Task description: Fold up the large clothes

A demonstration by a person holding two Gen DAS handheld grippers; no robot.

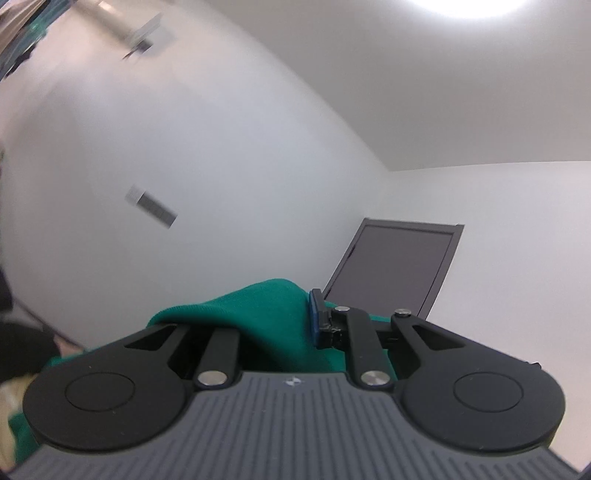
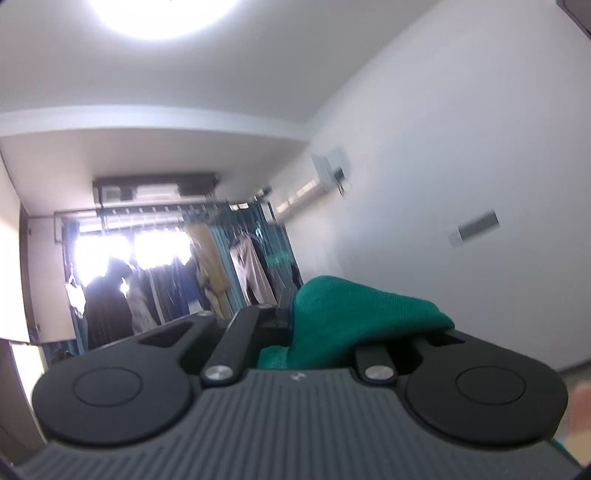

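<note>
A green garment (image 1: 258, 317) is pinched in my left gripper (image 1: 306, 314), whose jaws are shut on a fold of it; the cloth drapes over the left finger and hides it, while the blue-padded right finger (image 1: 316, 317) shows. In the right wrist view the same green garment (image 2: 354, 314) is bunched between the jaws of my right gripper (image 2: 291, 314), shut on it; the fabric covers the right finger. Both grippers point slightly upward at walls and ceiling, held high. The rest of the garment hangs below, out of sight.
A dark door (image 1: 399, 266) stands in the far white wall. A bright ceiling lamp (image 2: 162, 14) glares overhead. Clothes hang on a rack (image 2: 177, 280) by a bright window, with an air conditioner (image 2: 299, 195) on the wall. A hand (image 2: 580, 413) shows at the right edge.
</note>
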